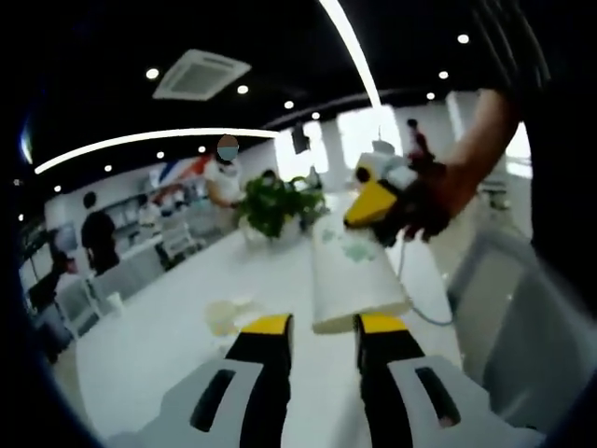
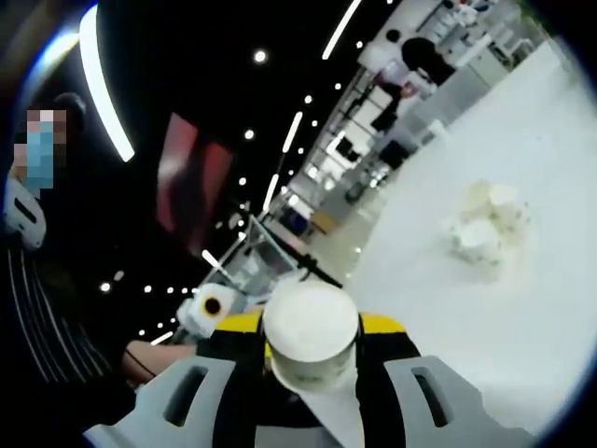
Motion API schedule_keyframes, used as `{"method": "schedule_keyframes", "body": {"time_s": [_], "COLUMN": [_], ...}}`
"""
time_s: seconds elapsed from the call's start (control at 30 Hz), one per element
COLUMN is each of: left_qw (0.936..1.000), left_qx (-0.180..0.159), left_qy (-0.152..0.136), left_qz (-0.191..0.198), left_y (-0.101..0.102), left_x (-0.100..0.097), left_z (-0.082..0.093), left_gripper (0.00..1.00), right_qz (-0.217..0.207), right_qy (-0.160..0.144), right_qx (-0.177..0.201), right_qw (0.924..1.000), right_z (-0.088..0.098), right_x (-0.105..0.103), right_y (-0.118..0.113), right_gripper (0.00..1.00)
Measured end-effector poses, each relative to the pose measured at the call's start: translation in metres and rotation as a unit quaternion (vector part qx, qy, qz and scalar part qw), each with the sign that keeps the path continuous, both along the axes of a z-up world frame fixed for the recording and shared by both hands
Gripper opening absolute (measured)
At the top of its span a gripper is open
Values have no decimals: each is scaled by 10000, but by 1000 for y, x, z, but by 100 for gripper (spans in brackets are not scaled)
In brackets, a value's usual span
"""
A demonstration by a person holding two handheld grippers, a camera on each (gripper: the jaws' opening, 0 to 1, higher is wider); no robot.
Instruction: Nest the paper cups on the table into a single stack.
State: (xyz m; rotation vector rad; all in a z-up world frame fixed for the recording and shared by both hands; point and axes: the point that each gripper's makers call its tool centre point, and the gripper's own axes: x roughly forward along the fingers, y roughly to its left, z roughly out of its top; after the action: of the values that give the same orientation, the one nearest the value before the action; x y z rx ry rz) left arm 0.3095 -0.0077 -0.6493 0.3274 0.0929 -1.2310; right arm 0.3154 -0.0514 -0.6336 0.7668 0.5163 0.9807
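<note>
The right gripper [image 2: 312, 359] was clamped on a paper cup [image 2: 311, 336], with its round bottom facing the camera. In the left gripper view, that same cup [image 1: 354, 275] was held up in the air over the white bench [image 1: 168, 345], just past the left gripper [image 1: 322, 331]. The left gripper had its two yellow-tipped sides apart, with nothing between them. The cup's lower edge was very near those tips.

More cups [image 2: 485, 224] sat in a little bunch far off on the bench [image 2: 522, 308]. They looked blurry, so I could not count them. A green plant [image 1: 275, 205] stood at the far end.

Paper cups are soft. If the right gripper squeezed too hard, the cup could get squashed and then not fit into another one. If the cup came down tilted, it could knock the bunch over, and those cups might roll off the bench. The two grippers were also close together and could bump.
</note>
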Motion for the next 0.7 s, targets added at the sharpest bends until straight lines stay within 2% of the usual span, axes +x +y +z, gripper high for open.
{"method": "schedule_keyframes", "body": {"time_s": [0.1,0.2,0.27,0.37,0.5,0.7], "left_qw": [9999,9998,9993,9988,9961,9936], "left_qx": [103,189,304,377,634,824], "left_qy": [-26,-10,-168,-254,-494,-575], "left_qz": [-56,-99,-155,-196,-353,-515], "left_y": [-1,0,1,3,4,5], "left_x": [-2,-3,-3,-3,-4,-6], "left_z": [-2,-5,-5,-5,-8,-9], "left_gripper": [20,12,10,8,6,2], "right_qz": [8,41,56,82,128,176], "right_qy": [-14,-24,-16,-4,36,109], "right_qx": [-12,-41,-39,-18,-8,69], "right_qw": [10000,10000,10000,10000,9999,9998], "right_z": [-2,-1,-2,-3,-4,-5], "right_x": [1,0,0,-1,-4,-5], "right_y": [-1,0,0,1,2,1], "right_gripper": [34,34,34,34,35,35]}}
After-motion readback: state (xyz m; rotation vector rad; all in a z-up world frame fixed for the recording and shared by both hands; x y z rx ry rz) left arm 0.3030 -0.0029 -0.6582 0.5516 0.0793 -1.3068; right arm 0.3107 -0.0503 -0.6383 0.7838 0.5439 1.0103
